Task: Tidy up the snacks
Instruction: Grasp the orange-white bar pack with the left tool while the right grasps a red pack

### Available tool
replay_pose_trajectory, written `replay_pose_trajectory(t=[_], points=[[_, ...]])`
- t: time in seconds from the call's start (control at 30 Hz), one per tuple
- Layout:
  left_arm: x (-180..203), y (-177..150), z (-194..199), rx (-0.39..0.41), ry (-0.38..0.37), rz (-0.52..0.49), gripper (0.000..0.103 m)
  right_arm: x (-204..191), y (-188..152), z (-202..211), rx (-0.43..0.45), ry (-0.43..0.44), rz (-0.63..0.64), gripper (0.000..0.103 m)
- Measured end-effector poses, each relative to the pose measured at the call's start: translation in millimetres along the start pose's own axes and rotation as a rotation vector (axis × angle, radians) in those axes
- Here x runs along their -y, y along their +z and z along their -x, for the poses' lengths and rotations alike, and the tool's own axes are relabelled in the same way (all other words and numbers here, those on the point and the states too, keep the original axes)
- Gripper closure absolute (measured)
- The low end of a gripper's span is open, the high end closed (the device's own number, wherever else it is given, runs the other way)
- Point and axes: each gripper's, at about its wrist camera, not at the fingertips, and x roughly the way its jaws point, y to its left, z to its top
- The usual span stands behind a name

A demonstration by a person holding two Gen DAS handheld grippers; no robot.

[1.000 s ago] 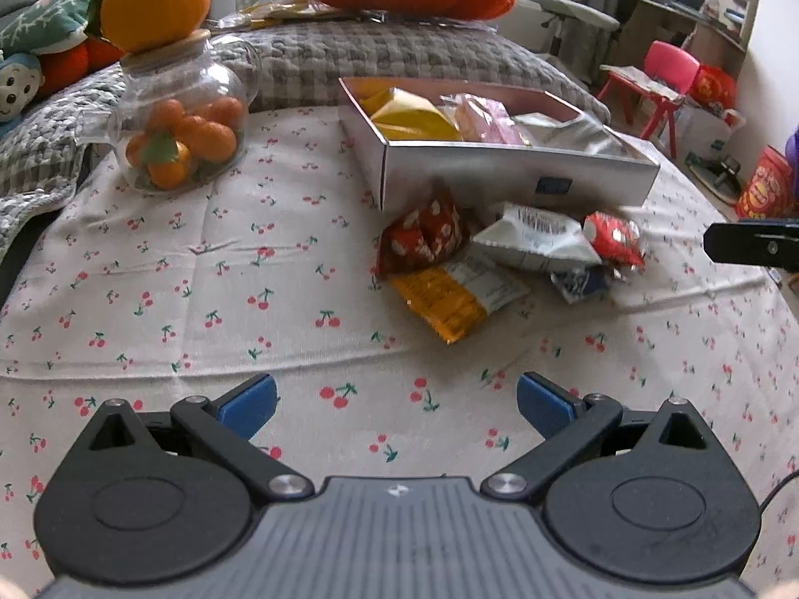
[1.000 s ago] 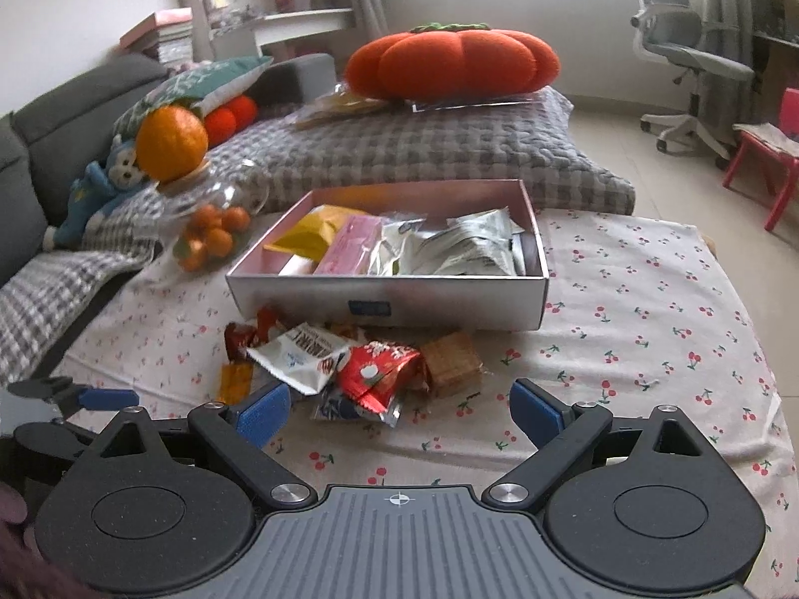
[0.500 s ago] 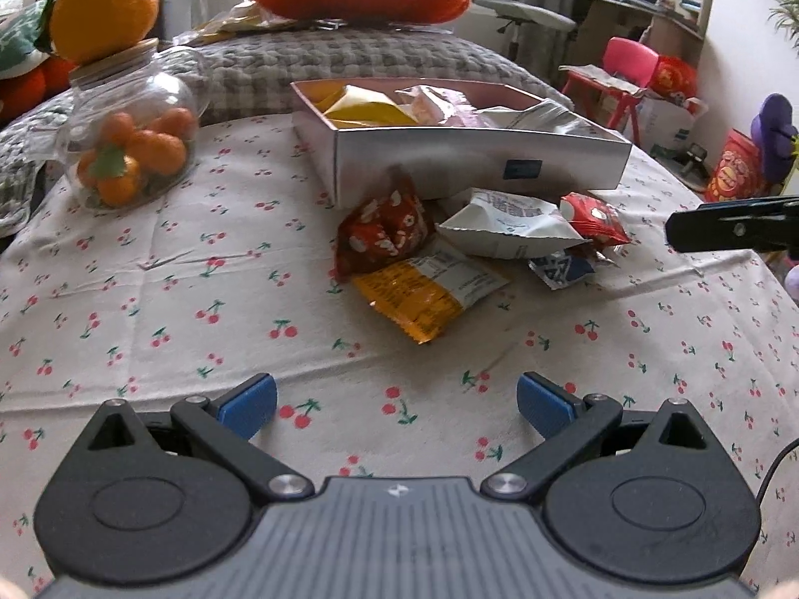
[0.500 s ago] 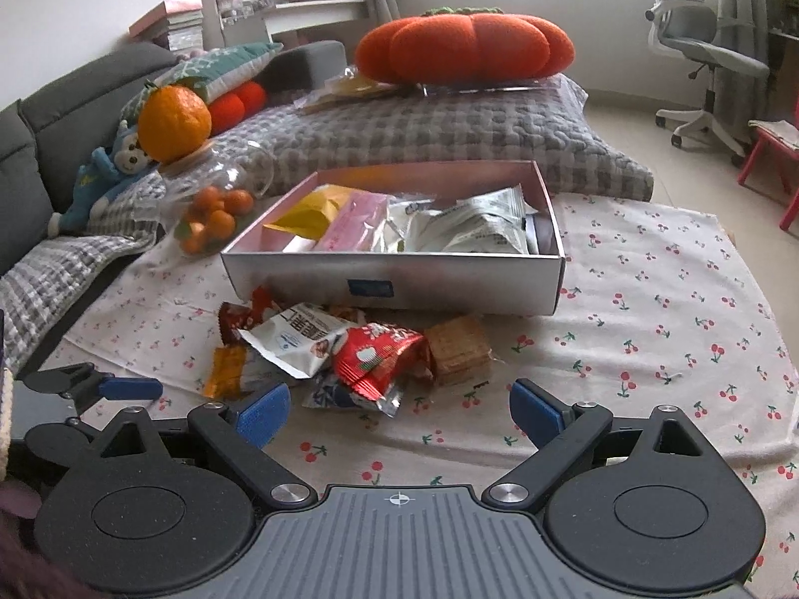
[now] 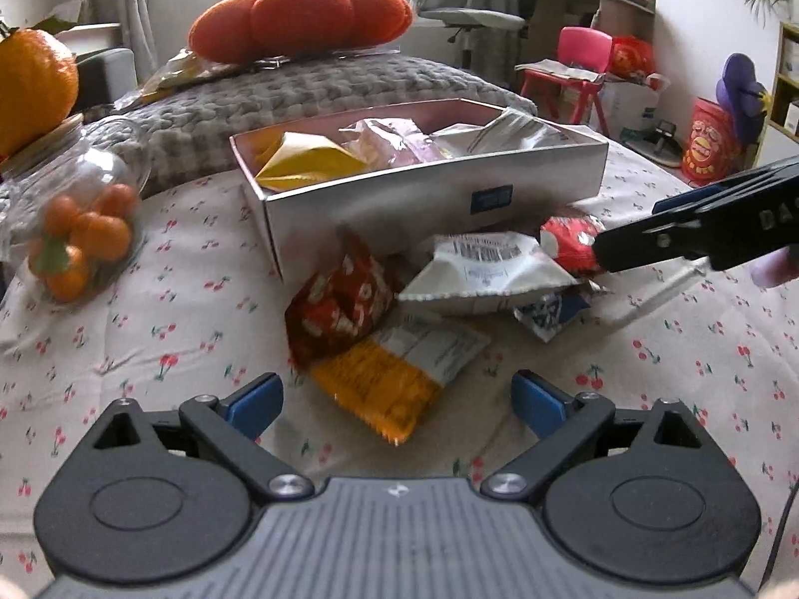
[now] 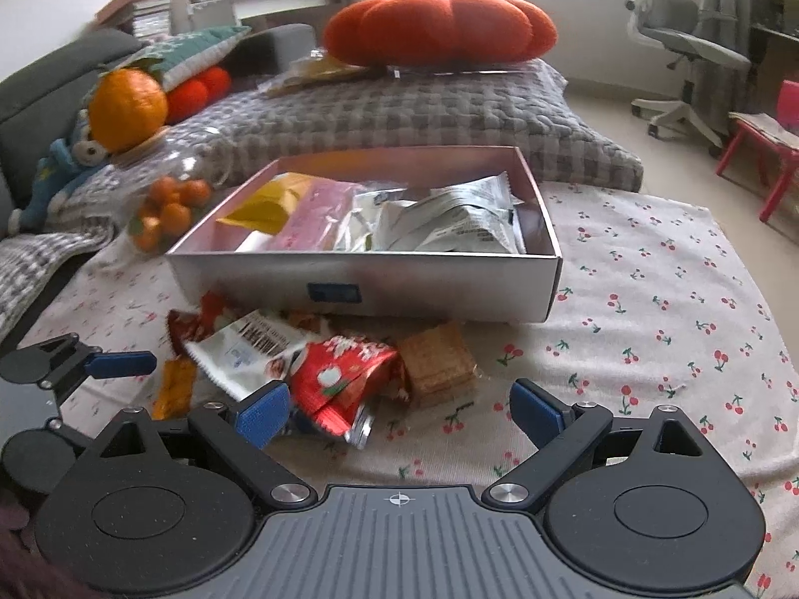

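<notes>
A silver box (image 5: 434, 194) (image 6: 369, 277) holds several snack packs. In front of it loose snacks lie on the cherry-print cloth: an orange pack (image 5: 394, 379), a dark red pack (image 5: 339, 304), a white pack (image 5: 479, 274) (image 6: 244, 349), a red pack (image 6: 344, 374) (image 5: 569, 239) and a brown cracker pack (image 6: 437, 359). My left gripper (image 5: 397, 402) is open, just short of the orange pack. My right gripper (image 6: 399, 407) is open, with the red pack between its fingers. Each gripper shows in the other's view.
A glass jar of small oranges (image 5: 75, 234) (image 6: 165, 204) stands left of the box, a big orange on its lid. A grey cushion (image 6: 399, 110) with an orange pumpkin pillow (image 5: 304, 20) lies behind the box. The cloth's edge (image 6: 779, 349) is on the right.
Both grippers have moved forward toward the loose snack pile. The left one has also turned right. Both stay open.
</notes>
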Motion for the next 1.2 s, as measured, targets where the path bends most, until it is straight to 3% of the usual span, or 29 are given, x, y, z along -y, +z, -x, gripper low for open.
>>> replay_pose_trajectory(t=[0.17, 0.27, 0.43, 0.53, 1.07, 1.17, 1.2], points=[[-1, 6, -7, -0.018, -0.027, 0.029, 0.012, 0, 7, -15, -0.011, -0.016, -0.051, 0.007], [1, 8, -7, -0.024, -0.043, 0.041, 0.023, 2, 9, -22, -0.020, -0.016, -0.089, 0.007], [5, 10, -3, -0.036, -0.076, 0.028, 0.051, 4, 10, -27, -0.036, -0.025, -0.116, 0.007], [7, 10, 1, -0.048, -0.085, 0.025, 0.062, 6, 9, -25, -0.042, -0.028, -0.109, 0.007], [-14, -13, 29, -0.093, -0.009, 0.055, 0.064, 30, -7, 0, -0.062, -0.093, -0.043, 0.007], [-20, -15, 34, -0.097, -0.058, 0.072, 0.061, 33, -7, 4, -0.064, -0.061, -0.044, 0.007], [-21, -16, 36, -0.090, -0.079, 0.077, 0.055, 32, -7, 6, -0.062, -0.040, -0.043, 0.007]])
